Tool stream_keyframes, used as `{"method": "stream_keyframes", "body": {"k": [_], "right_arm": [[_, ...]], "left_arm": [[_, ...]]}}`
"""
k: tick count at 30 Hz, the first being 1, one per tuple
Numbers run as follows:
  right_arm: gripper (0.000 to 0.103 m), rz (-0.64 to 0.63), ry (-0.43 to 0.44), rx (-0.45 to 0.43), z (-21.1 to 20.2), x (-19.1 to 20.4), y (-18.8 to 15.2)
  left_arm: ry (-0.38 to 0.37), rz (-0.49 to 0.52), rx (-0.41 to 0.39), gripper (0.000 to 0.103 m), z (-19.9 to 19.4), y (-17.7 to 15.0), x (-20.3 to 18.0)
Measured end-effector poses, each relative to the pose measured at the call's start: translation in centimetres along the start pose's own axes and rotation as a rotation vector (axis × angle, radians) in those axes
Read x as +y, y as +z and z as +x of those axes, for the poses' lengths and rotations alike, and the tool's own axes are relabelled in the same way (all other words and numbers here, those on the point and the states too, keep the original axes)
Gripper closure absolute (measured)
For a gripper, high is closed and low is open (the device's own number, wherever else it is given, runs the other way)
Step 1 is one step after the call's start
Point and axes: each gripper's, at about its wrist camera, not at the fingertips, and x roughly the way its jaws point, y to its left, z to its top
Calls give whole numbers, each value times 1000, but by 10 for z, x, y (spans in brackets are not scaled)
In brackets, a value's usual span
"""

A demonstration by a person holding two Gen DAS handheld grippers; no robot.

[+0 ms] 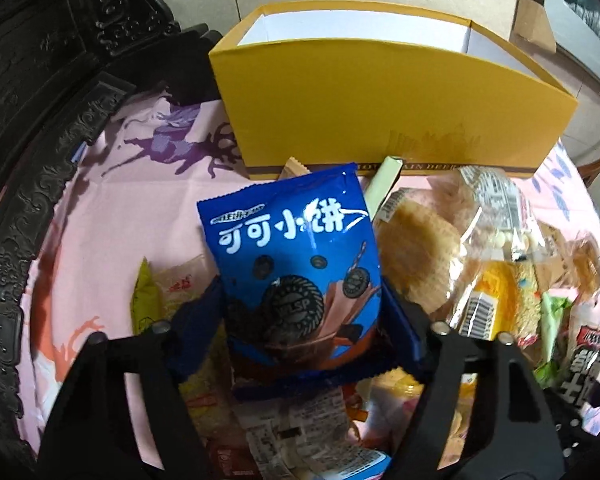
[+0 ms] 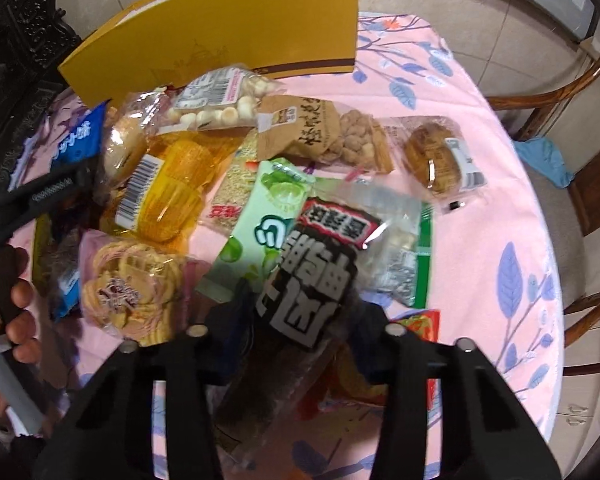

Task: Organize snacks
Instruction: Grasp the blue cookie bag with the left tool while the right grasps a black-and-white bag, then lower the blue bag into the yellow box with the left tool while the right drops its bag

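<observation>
My left gripper [image 1: 300,320] is shut on a blue cocoa-biscuit packet [image 1: 296,256] and holds it upright above the snack pile, in front of the open yellow box [image 1: 380,96]. The packet also shows at the left of the right wrist view [image 2: 76,144], with the left gripper's finger [image 2: 48,196] beside it. My right gripper [image 2: 300,320] is shut on a black snack packet with white characters [image 2: 316,272], lifted over the pile. The yellow box [image 2: 220,36] stands behind the pile.
Several loose snacks lie on the pink tablecloth [image 2: 480,220]: a green packet [image 2: 260,224], yellow jelly cups [image 2: 172,192], a brown nut bag [image 2: 320,132], a wrapped pastry [image 2: 436,160], ring cookies [image 2: 128,284]. Dark carved furniture [image 1: 40,120] stands left. A wooden chair [image 2: 560,120] stands right.
</observation>
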Motion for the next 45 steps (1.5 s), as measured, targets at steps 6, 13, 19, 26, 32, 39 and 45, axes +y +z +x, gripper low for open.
{"method": "stream_keyframes", "body": {"k": [6, 13, 19, 26, 32, 39, 45], "right_arm": [[75, 1, 43, -40, -16, 1, 0], [77, -28, 74, -96, -35, 7, 7], [77, -24, 125, -182, -63, 10, 41], [77, -17, 254, -362, -101, 19, 148], [77, -6, 303, -396, -79, 25, 240], [77, 26, 288, -327, -25, 21, 288], [54, 80, 293, -229, 12, 16, 311]], "left_arm": [[-35, -30, -18, 40, -15, -5, 6], [-52, -66, -47, 44, -32, -6, 15], [-50, -55, -152, 44, -76, 26, 21], [-103, -63, -241, 44, -97, 124, 17], [-104, -57, -248, 44, -63, 191, 2], [-103, -41, -175, 43, -10, 222, -11], [-65, -38, -137, 26, 5, 230, -11]]}}
